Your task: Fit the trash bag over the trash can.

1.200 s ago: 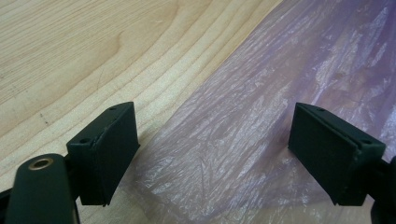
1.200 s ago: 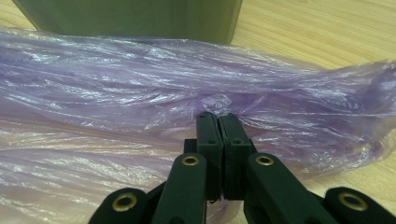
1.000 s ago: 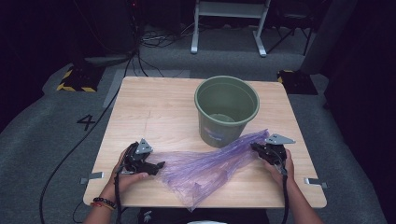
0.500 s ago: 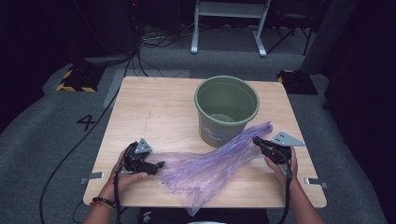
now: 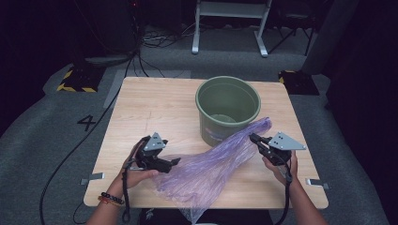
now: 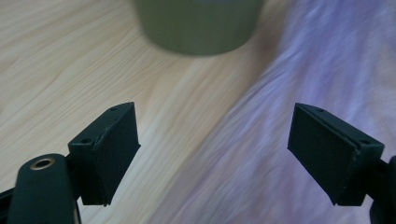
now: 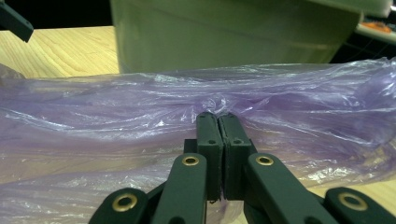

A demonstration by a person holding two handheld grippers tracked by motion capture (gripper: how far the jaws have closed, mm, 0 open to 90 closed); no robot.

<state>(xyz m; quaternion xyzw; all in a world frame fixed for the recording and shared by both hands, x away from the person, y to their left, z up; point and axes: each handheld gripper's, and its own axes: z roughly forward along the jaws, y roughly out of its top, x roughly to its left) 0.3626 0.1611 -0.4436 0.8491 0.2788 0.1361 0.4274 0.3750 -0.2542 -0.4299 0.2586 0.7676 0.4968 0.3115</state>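
- Bag (image 5: 213,166): a thin purple plastic bag lying long across the counter (image 5: 141,112), its length running from the left gripper (image 5: 174,162) up to the right gripper (image 5: 254,138), beside the green bucket (image 5: 227,110).
- Right fingers (image 7: 218,123): pressed together on the bag's upper end, film bunched at their tips.
- Left fingers (image 6: 109,149): spread wide, gripping nothing; the bag lies between and ahead of them, toward the right finger.
- The left hand is nearer the loose lower end.
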